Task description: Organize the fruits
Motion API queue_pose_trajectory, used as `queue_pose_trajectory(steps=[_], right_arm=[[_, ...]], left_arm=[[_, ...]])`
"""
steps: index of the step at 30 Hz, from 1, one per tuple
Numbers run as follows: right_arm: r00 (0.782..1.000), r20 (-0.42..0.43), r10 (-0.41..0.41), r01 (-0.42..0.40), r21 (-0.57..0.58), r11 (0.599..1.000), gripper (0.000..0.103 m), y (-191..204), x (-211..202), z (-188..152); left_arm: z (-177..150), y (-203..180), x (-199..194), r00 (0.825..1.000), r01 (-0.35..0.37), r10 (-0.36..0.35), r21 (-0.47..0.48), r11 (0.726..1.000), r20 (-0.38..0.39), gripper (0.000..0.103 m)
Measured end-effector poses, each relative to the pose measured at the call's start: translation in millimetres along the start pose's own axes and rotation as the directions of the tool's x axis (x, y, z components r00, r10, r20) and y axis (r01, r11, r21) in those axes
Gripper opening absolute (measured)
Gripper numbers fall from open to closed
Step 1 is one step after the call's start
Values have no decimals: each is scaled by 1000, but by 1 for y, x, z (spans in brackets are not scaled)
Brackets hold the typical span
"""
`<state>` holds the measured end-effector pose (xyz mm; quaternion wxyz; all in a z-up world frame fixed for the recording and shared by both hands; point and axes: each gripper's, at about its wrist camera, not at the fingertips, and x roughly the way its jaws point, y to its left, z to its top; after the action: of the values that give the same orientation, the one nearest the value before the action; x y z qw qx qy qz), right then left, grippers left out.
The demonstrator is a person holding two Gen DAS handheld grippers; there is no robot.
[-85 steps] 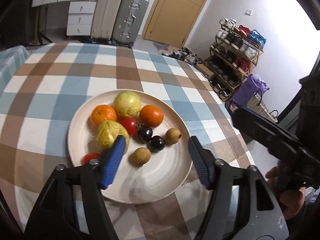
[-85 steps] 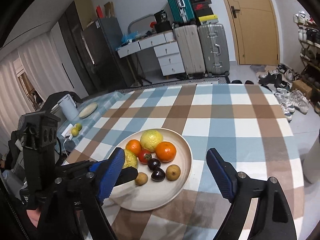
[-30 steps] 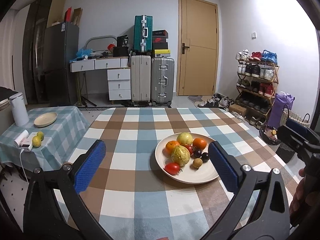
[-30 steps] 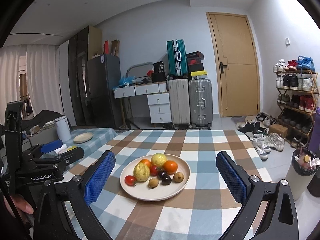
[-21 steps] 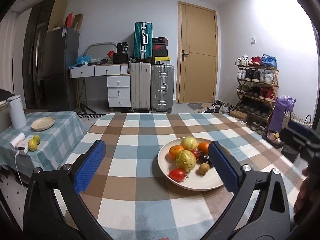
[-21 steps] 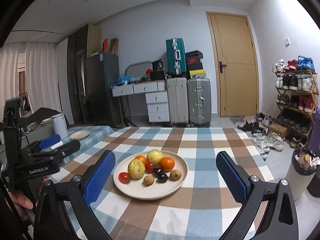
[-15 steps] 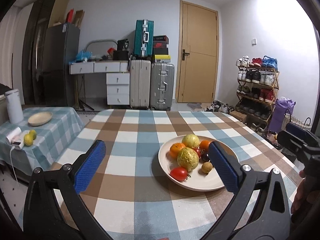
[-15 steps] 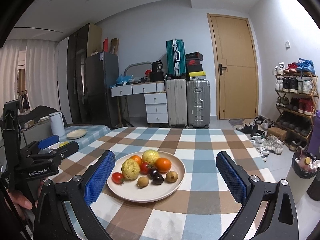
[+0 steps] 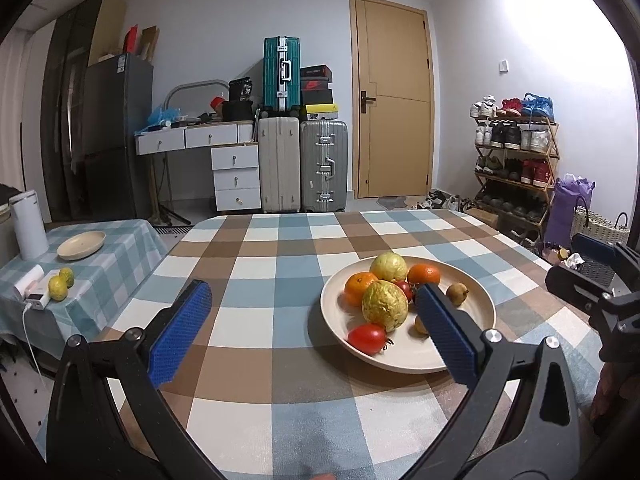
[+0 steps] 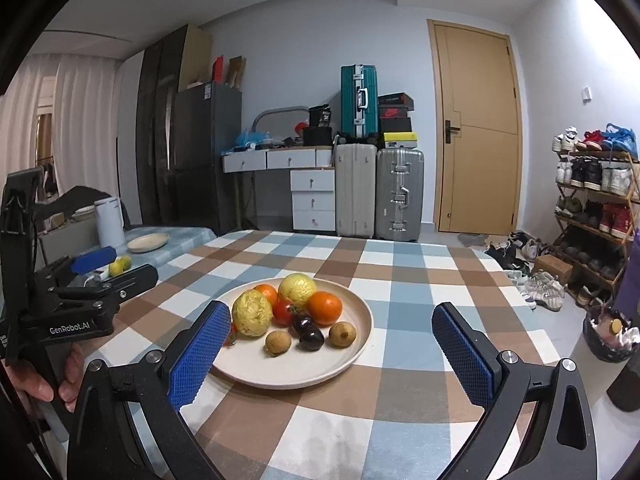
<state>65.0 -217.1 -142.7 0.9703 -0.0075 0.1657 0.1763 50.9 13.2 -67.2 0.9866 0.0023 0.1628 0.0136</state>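
My left gripper (image 9: 312, 332) wide open, empty | my right gripper (image 10: 332, 352) wide open, empty | fruit plate (image 10: 320, 372) on checked table (image 10: 400, 272)

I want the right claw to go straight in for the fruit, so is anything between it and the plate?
Nothing visible. The right claw is open and empty, and only bare checked tablecloth lies between it and the plate of fruit.

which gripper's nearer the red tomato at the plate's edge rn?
Left, as far as the views show. The left gripper hangs open with the red tomato just ahead, between its jaws. The right gripper sits back toward the plate's other side, its near pad hiding most of the tomato.
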Motion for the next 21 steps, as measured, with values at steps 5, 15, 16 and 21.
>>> queue_pose_trajectory(steps=[5,15,16,21], right_arm=[[1000,1,-5,5,1,1000,103,1,-2,-1],[1000,-1,-4,4,5,1000,103,1,-4,-1],[1000,-2,-8,8,6,1000,103,2,-4,-1],[1000,0,-27,27,17,999,103,0,-6,-1]], left_arm=[[-1,1,3,1000,-13,13,-14,1000,6,102],[-1,3,8,1000,-2,2,-13,1000,-2,102],[-2,3,11,1000,1,-1,-12,1000,-6,102],[-3,3,10,1000,0,0,-11,1000,-7,102]])
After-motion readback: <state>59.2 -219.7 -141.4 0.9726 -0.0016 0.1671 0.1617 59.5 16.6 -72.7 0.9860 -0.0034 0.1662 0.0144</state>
